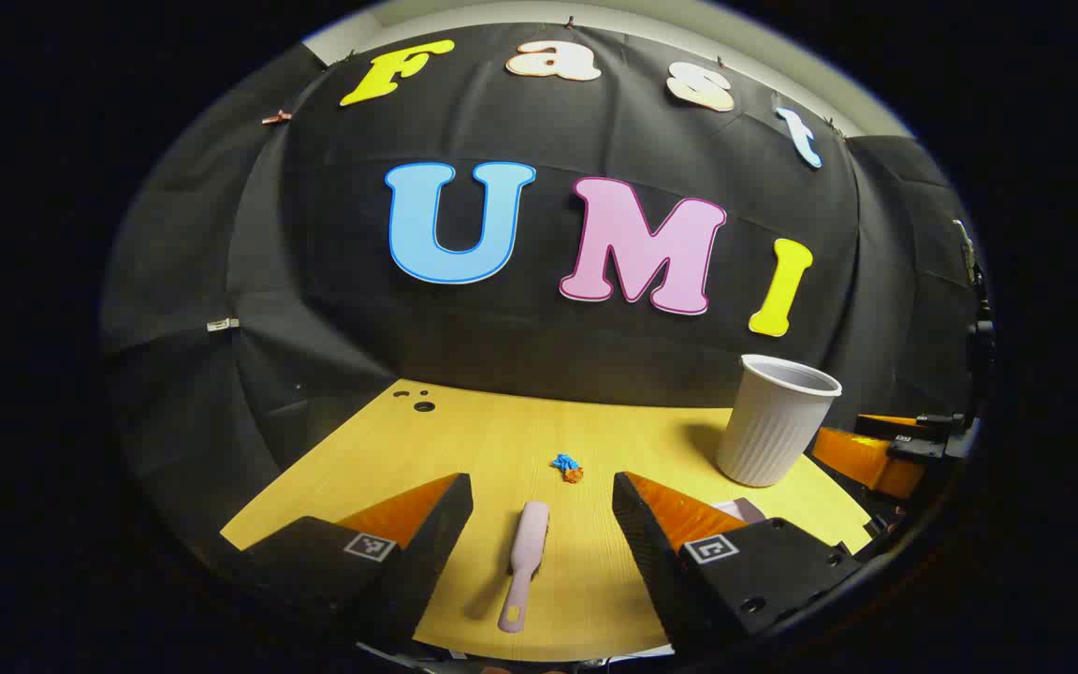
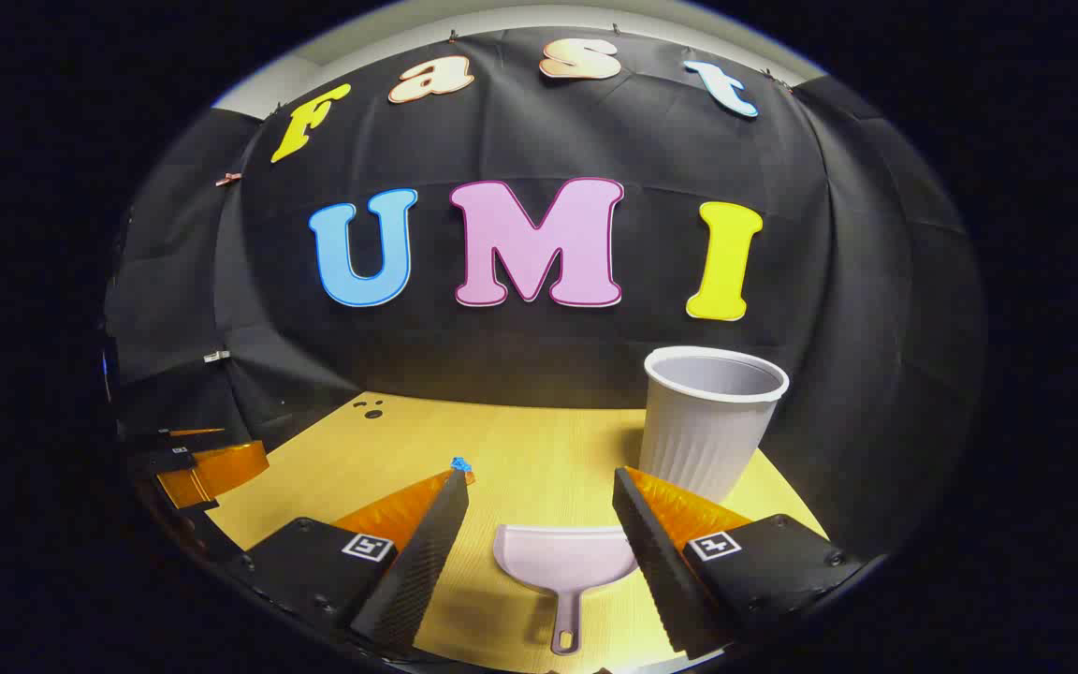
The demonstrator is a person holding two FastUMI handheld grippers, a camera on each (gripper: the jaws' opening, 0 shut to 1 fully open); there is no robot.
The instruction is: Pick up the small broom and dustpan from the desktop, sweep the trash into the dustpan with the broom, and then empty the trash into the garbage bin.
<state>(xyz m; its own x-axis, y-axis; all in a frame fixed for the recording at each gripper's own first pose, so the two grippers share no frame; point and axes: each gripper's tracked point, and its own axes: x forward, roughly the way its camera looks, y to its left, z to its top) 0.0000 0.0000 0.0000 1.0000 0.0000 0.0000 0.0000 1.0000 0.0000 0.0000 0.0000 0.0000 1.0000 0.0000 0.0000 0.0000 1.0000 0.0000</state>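
I am holding my left tool [image 1: 542, 501] wide open above the near edge of the yellow table [image 1: 464, 440], gripping nothing. The small broom [image 1: 526, 562] is lying flat on the table right between its two fingers, touching neither, handle end toward me and head pointing away. Just beyond the head, a small scrap of blue and orange trash [image 1: 567, 465] is sitting on the wood. The pale ribbed garbage bin [image 1: 776, 418] is standing upright to the far right, near the table's back edge.

I am keeping my right tool [image 2: 541, 487] wide open as well, with nothing in its grip. The dustpan [image 2: 565, 560] is resting on the table between its fingers, handle toward me and its open mouth facing away. In the right gripper view the garbage bin [image 2: 709, 412] is rising just behind the right finger, and the trash [image 2: 460, 465] is peeking out at the tip of the left finger.
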